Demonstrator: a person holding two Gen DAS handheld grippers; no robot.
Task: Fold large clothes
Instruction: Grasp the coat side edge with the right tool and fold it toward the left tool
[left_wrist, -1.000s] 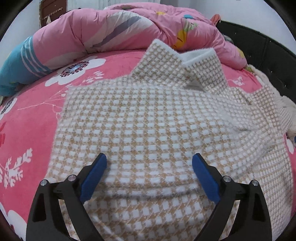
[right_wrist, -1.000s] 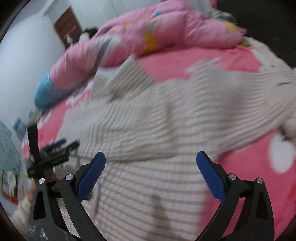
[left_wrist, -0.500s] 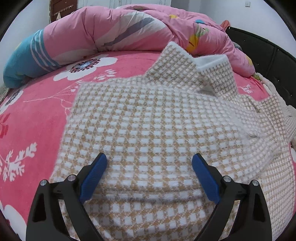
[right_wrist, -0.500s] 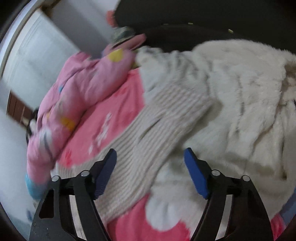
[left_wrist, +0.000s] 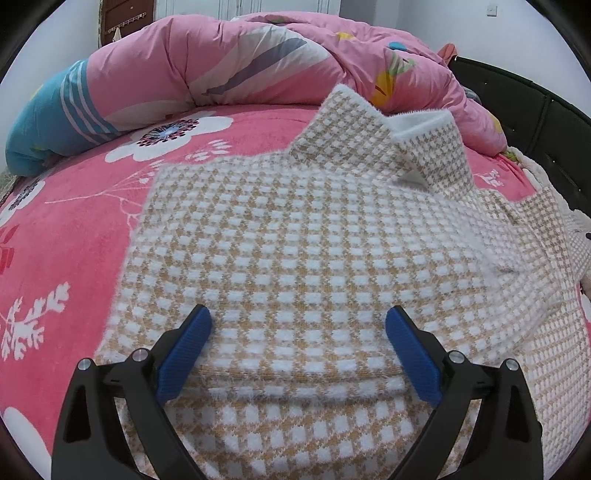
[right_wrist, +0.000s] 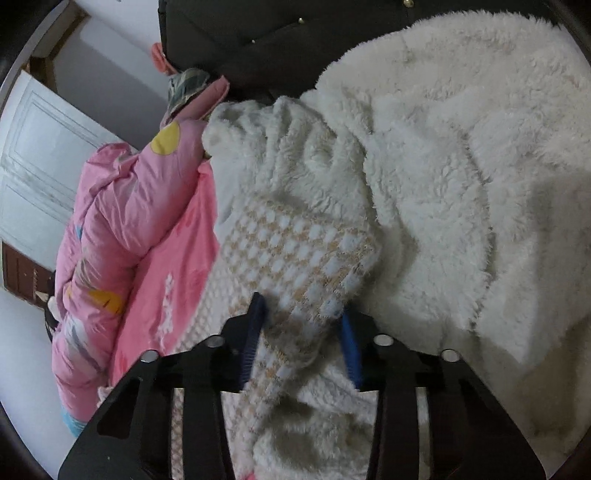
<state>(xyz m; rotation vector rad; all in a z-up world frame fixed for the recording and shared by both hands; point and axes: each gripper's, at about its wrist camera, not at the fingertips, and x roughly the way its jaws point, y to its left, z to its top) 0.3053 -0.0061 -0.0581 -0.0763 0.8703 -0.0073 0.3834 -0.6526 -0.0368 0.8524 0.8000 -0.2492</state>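
Sleeve fold underway on houndstooth sweater (left_wrist: 295, 236), spread mid-frame over pink bedsheet (left_wrist: 74, 229).
Right gripper (right_wrist: 301, 325) pinching sleeve end (right_wrist: 303, 251) at lower centre; left gripper (left_wrist: 297, 332) spread, hovering. Next, likely: carry sleeve across body.

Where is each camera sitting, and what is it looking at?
Left wrist: sits on the left gripper, looking forward over the checked sweater on the pink bed sheet toward the pink quilt; its wide-open blue-padded jaws show.
Right wrist: sits on the right gripper, looking at a white fluffy garment; its jaws pinch the sweater's sleeve.
Shared: sweater, quilt, sheet.
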